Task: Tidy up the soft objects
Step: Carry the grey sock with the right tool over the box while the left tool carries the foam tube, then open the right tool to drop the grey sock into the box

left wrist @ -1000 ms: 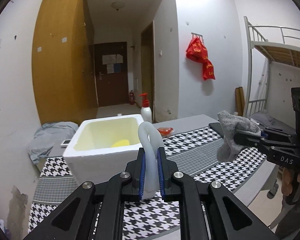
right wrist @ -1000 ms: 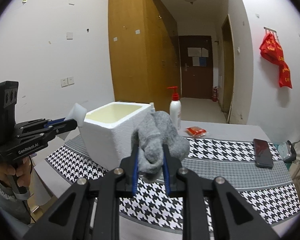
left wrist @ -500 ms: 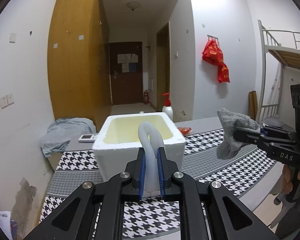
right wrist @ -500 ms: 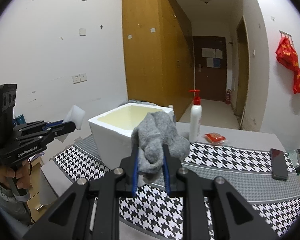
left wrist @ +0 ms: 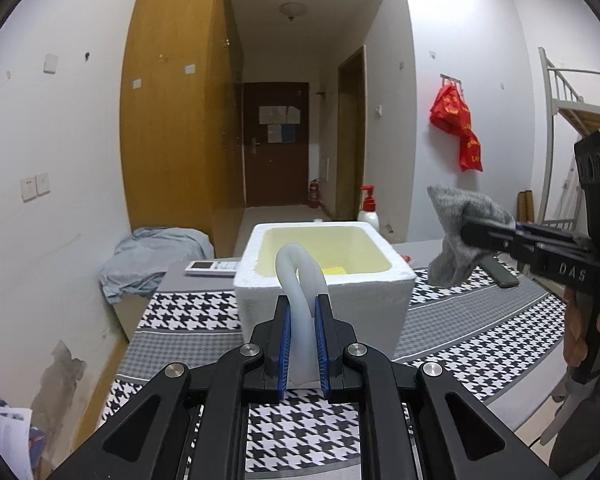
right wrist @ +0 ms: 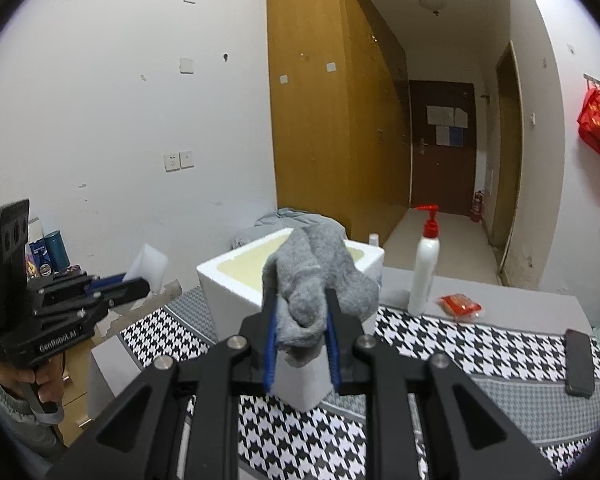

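Between the blue pads of the left gripper [left wrist: 302,344], seen from its own camera, a pale bendy white strip [left wrist: 300,276] stands pinched near its foot and arches over the fingertips in a loop; it looks light and springy, likely to flop or flick when let go, so the low, flat-sided hold seems the sound one. Just beyond those fingers sits the white foam box [left wrist: 324,280], open-topped, with something yellow on its floor, resting on the houndstooth cloth [left wrist: 460,344]. Off to the right of the fingers the right gripper [left wrist: 472,236] holds the grey sock [left wrist: 456,236] bunched and drooping below its jaws. From the right wrist camera, the grey sock [right wrist: 314,280] is clamped between that gripper's [right wrist: 302,344] pads, squashed in the middle and bulging above and to the right; it looks soft, light and not slippery, so a grip through the thick of the bundle should carry it, though loose folds could snag on the foam box [right wrist: 228,292] rim just ahead of the fingers. To the left, the left gripper [right wrist: 140,286] shows side-on with its white piece [right wrist: 150,266] at the tips. A pump bottle [right wrist: 424,272], red packet [right wrist: 460,306] and phone [right wrist: 579,362] lie right of the fingers
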Action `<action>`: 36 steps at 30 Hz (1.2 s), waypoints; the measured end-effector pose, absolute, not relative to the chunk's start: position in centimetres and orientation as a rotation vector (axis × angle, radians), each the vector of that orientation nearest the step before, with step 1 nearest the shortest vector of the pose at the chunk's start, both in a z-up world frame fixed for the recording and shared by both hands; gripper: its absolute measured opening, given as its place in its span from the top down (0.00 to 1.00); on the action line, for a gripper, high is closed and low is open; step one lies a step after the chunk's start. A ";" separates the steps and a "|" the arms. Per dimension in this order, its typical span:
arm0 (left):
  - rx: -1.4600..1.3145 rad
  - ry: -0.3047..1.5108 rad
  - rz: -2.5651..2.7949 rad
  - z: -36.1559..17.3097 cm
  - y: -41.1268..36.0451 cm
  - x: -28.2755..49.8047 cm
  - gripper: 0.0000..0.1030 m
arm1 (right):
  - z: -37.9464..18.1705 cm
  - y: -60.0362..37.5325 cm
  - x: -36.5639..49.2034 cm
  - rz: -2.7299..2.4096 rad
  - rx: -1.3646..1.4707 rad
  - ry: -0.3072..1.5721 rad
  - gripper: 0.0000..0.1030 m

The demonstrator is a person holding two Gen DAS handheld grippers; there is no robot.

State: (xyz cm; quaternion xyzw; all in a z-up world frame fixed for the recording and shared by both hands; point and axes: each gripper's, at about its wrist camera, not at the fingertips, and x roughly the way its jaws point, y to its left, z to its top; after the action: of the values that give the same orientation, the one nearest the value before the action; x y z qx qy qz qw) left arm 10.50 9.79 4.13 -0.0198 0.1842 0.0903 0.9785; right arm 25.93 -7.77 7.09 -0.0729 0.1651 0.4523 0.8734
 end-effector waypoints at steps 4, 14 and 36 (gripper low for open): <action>-0.048 0.373 0.188 3.8 10.4 10.3 0.88 | 7.5 -6.5 26.3 0.964 -0.155 0.338 0.76; -0.078 0.390 0.215 3.0 12.0 10.4 0.88 | 8.1 -3.1 28.1 1.011 -0.153 0.355 0.76; -0.106 0.401 0.246 2.2 14.1 11.0 0.88 | 6.4 1.9 32.0 1.006 -0.159 0.471 0.19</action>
State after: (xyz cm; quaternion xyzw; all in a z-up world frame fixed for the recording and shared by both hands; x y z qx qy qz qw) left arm 10.97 14.13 2.23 -0.0523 0.1986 0.1220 0.9711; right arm 31.96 1.89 6.40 -0.0755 0.2233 0.4768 0.8468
